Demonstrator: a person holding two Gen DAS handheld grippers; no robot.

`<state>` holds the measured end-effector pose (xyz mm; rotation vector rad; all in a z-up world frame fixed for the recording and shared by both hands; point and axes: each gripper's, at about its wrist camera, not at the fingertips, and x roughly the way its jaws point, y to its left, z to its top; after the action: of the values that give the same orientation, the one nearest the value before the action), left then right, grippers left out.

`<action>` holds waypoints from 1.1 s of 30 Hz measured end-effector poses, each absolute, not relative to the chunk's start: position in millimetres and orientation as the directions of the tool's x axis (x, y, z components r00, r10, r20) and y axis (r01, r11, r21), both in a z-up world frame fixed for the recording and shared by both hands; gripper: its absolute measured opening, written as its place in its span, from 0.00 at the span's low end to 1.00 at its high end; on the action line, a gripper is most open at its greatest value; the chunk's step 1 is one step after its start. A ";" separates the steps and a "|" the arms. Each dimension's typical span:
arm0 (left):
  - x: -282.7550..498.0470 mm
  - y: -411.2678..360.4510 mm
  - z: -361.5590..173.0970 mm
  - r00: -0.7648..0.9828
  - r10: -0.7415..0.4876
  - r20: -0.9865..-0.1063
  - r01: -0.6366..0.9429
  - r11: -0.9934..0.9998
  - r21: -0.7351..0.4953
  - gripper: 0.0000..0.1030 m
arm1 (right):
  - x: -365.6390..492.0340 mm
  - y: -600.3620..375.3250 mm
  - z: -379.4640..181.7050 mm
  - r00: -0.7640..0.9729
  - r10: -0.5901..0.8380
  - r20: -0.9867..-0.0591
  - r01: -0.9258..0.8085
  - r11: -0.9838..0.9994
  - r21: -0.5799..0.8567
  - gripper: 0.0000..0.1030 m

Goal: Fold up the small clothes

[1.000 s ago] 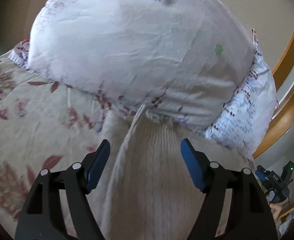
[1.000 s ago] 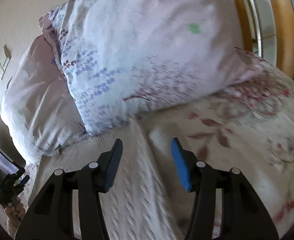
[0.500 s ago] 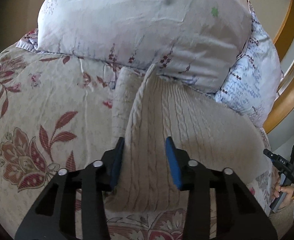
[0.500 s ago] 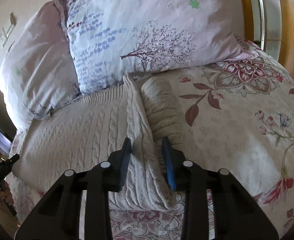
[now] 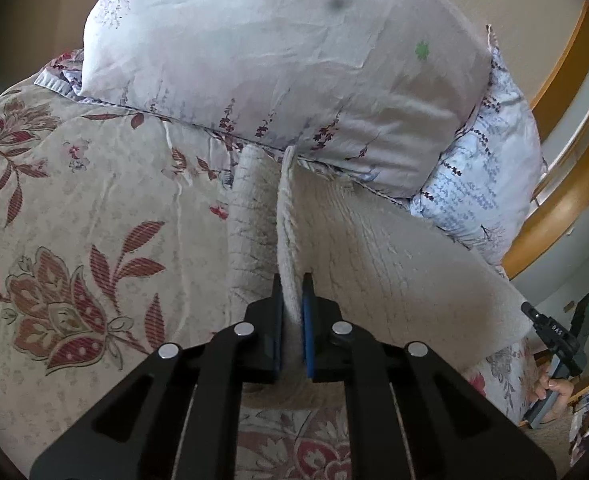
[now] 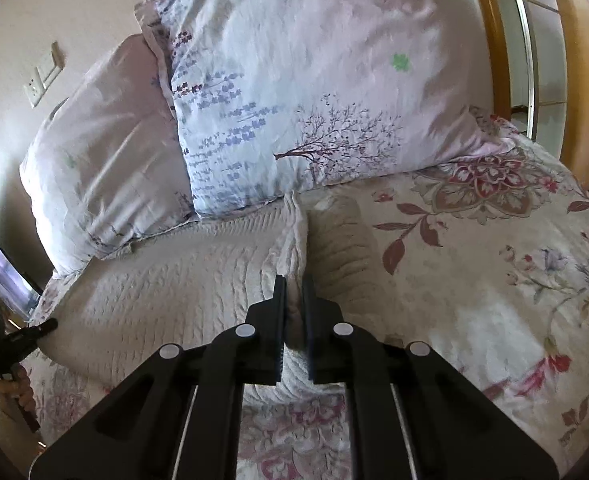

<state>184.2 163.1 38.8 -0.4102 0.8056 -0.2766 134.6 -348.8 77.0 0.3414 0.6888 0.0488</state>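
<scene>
left wrist view: the left gripper (image 5: 292, 284) is clamped on a raised fold of the cream knit sweater (image 5: 374, 256), its blue pads pressed flat against the cloth from both sides. the sweater lies on the floral bedspread (image 5: 74, 240) and runs from the gripper toward 12 o'clock, where its far edge touches the pale pillow (image 5: 278, 64). a second, blue-printed pillow (image 5: 478, 184) sits at 3 o'clock, beside the wooden bed frame (image 5: 554, 200). at 4 o'clock a hand (image 5: 554, 390) holds the other tool.

right wrist view: the right gripper (image 6: 294, 286) is pinched on a ridge of the same sweater (image 6: 174, 296), which spreads toward 9 o'clock. a rolled sleeve (image 6: 342, 248) lies just beside the ridge at 1 o'clock. both pillows (image 6: 302, 80) lean at 12 o'clock.
</scene>
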 end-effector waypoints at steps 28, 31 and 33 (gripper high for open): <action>239.7 182.4 13.4 0.599 -0.518 -0.611 -0.046 0.740 -0.671 0.57 | 147.0 -291.6 75.9 0.736 0.200 -0.647 -0.017 0.960 0.279 0.49; 247.1 180.6 8.6 0.605 -0.523 -0.600 -0.057 0.723 -0.688 0.55 | 148.5 -288.8 73.6 0.732 0.215 -0.647 -0.027 0.957 0.288 0.49; 250.1 179.8 6.8 0.611 -0.521 -0.596 -0.062 0.719 -0.692 0.50 | 149.8 -287.6 72.0 0.729 0.221 -0.648 -0.032 0.956 0.290 0.49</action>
<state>250.1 179.8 6.8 -0.7399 0.8890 -0.2945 149.8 -287.6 72.0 0.2681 0.7435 0.1413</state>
